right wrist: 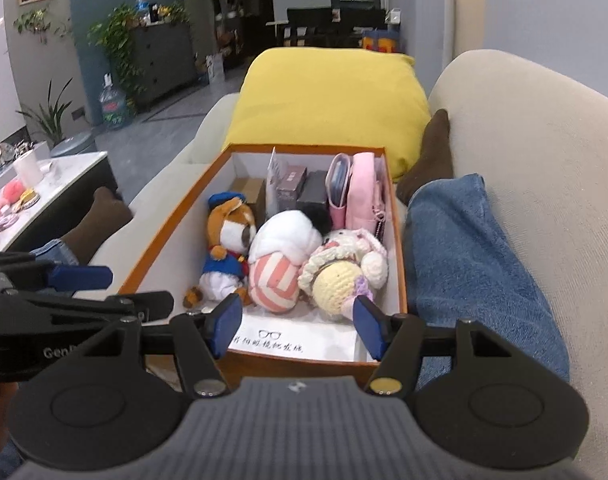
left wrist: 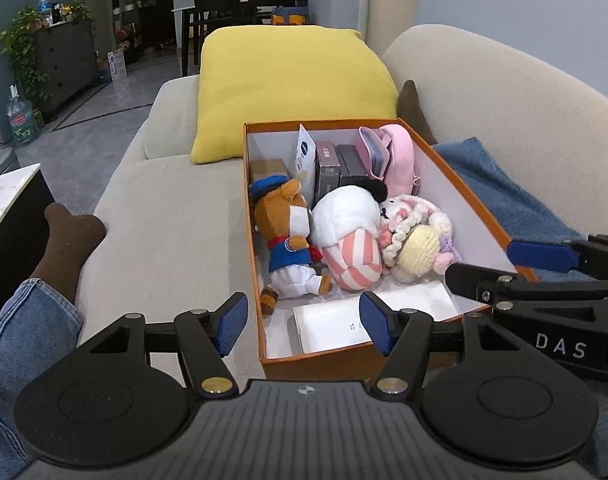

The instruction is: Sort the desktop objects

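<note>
An orange box (left wrist: 250, 200) (right wrist: 156, 248) lies on a beige sofa. Inside are a brown plush in a blue sailor suit (left wrist: 288, 236) (right wrist: 228, 248), a white and pink-striped plush (left wrist: 349, 232) (right wrist: 280, 264), a crocheted doll (left wrist: 417, 240) (right wrist: 343, 268), a pink mini backpack (left wrist: 399, 160) (right wrist: 361, 192), dark small boxes (left wrist: 327, 168) and a flat white box (left wrist: 331, 324) (right wrist: 300, 340). My left gripper (left wrist: 304, 304) hangs open over the box's near left corner. My right gripper (right wrist: 296, 304) stands open above the near end. Neither holds anything.
A yellow cushion (left wrist: 292, 84) lies behind the box. A person's jeans leg (right wrist: 471, 264) and brown-socked foot (right wrist: 431, 152) run along the box's right side; the other foot (left wrist: 70, 240) rests at the left. A marble coffee table (right wrist: 52, 184) with small items stands left of the sofa.
</note>
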The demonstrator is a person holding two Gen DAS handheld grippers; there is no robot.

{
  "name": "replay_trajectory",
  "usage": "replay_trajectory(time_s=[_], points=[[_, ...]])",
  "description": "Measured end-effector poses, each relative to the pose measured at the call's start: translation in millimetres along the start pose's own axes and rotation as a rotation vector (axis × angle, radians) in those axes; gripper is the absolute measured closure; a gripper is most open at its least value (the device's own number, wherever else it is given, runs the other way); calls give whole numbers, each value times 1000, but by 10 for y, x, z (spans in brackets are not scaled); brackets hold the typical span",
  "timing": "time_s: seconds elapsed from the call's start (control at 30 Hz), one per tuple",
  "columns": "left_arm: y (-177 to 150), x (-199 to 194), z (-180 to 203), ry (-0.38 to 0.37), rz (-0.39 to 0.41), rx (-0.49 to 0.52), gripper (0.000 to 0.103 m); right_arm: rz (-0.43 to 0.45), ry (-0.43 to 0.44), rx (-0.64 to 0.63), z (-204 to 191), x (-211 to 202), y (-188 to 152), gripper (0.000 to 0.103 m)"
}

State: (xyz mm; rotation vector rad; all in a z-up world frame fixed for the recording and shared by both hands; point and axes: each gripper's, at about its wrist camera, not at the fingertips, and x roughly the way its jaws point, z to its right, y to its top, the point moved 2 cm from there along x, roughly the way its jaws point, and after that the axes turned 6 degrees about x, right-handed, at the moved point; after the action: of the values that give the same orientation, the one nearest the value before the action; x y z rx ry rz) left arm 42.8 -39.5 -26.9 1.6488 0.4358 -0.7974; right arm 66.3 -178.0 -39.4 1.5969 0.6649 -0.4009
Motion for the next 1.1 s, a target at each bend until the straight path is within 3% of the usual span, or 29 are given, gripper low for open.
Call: replay_trajectory(time_s=[0.13, 0.53, 0.73, 0.83, 1.1], points=[[-46, 34, 4, 13, 14, 5, 29, 16, 4, -4, 31, 49, -26, 34], [-93, 198, 109, 43, 9, 25, 24, 24, 30, 17, 210, 174, -211, 32], [-130, 294, 123, 69, 20, 13, 21, 88, 30, -21, 207, 185, -312, 29], [-149, 309, 99, 74, 29, -13, 15, 107, 39, -21, 219, 188, -326, 28], [-160, 305, 88, 74, 35, -18, 14, 126, 46, -23, 220, 191, -336, 28]])
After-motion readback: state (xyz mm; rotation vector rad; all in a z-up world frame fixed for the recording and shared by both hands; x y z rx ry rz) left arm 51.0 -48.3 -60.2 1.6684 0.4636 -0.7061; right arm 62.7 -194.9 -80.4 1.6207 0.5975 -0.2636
